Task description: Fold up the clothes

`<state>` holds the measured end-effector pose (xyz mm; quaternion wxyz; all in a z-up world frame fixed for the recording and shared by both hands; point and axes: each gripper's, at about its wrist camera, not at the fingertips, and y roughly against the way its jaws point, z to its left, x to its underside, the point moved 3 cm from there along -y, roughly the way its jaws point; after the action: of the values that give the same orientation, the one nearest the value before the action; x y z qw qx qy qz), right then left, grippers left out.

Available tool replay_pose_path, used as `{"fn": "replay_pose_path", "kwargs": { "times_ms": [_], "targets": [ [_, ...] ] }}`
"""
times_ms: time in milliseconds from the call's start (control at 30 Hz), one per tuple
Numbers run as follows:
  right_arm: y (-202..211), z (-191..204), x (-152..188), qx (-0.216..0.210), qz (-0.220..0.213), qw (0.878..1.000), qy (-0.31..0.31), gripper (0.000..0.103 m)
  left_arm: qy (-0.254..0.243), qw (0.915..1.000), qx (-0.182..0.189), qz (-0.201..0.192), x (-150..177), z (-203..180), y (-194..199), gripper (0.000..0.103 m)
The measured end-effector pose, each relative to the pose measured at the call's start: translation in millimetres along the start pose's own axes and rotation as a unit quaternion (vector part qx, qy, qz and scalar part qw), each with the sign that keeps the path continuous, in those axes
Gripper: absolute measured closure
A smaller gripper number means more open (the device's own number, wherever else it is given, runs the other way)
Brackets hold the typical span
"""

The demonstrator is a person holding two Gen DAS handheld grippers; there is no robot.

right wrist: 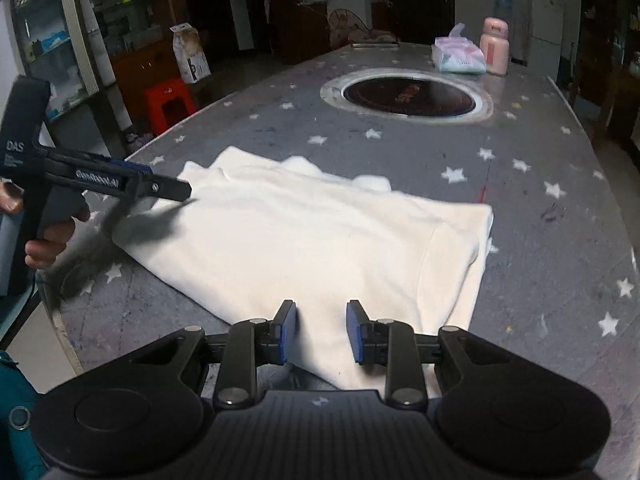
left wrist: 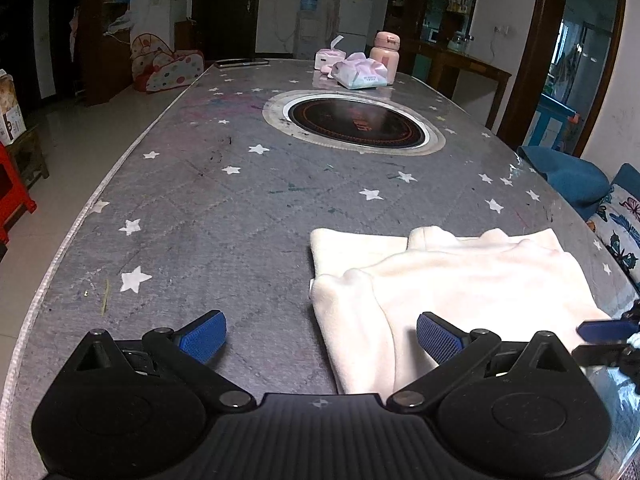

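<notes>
Both grippers, left gripper (left wrist: 320, 336) wide open and right gripper (right wrist: 322, 330) narrowly parted and empty, are hovering over a cream fleece garment (right wrist: 320, 236) lying folded, lower centre, on the star-patterned table (right wrist: 540, 280).

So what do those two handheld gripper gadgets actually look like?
Both are matte black plastic. Each has a ribbed body with two round hubs and jointed bars leading to two fingers with blue, dimpled rubber pads. Seen from the side, the left gripper has a pistol-style handle, a blue stripe and white lettering, "DAS" on its upper block and a brand name along the bar. The right gripper looks identical in build. No cables show.
</notes>
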<state>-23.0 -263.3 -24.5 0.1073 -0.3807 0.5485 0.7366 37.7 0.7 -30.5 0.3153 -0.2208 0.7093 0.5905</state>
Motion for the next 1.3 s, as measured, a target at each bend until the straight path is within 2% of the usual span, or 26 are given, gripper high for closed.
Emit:
{"fn": "replay_pose_path", "kwargs": {
  "times_ms": [100, 300, 467, 700, 900, 1100, 1300],
  "targets": [
    [7, -5, -8, 0.008, -0.018, 1.0, -0.006, 0.076, 0.0, 1.0, -0.001, 0.0, 0, -1, 0, 0.0],
    [-8, -24, -3, 0.014, -0.002, 0.999, -0.034, 0.076, -0.004, 1.0, -0.002, 0.001, 2, -1, 2, 0.0],
    [-5, -24, -21, 0.024, -0.019, 0.999, -0.016, 0.076, -0.008, 1.0, 0.0, 0.0, 1, -4, 1, 0.0],
    [-44, -50, -37, 0.034, -0.017, 0.998, -0.046, 0.077, -0.018, 0.9998, 0.0, -0.007, 1, -7, 4, 0.0],
    [-34, -46, -45, 0.034, -0.04, 0.998, -0.047, 0.077, -0.002, 0.9999, 0.005, -0.012, -5, 1, 4, 0.001],
    [-54, -55, -45, 0.051, -0.024, 0.997, -0.061, 0.077, 0.004, 1.0, -0.005, -0.002, -8, 3, -7, 0.007],
    [-38, -28, -49, 0.033, -0.029, 0.999, -0.016, 0.076, 0.006, 0.9999, 0.006, 0.008, -6, 5, -14, 0.021]
  ]
}}
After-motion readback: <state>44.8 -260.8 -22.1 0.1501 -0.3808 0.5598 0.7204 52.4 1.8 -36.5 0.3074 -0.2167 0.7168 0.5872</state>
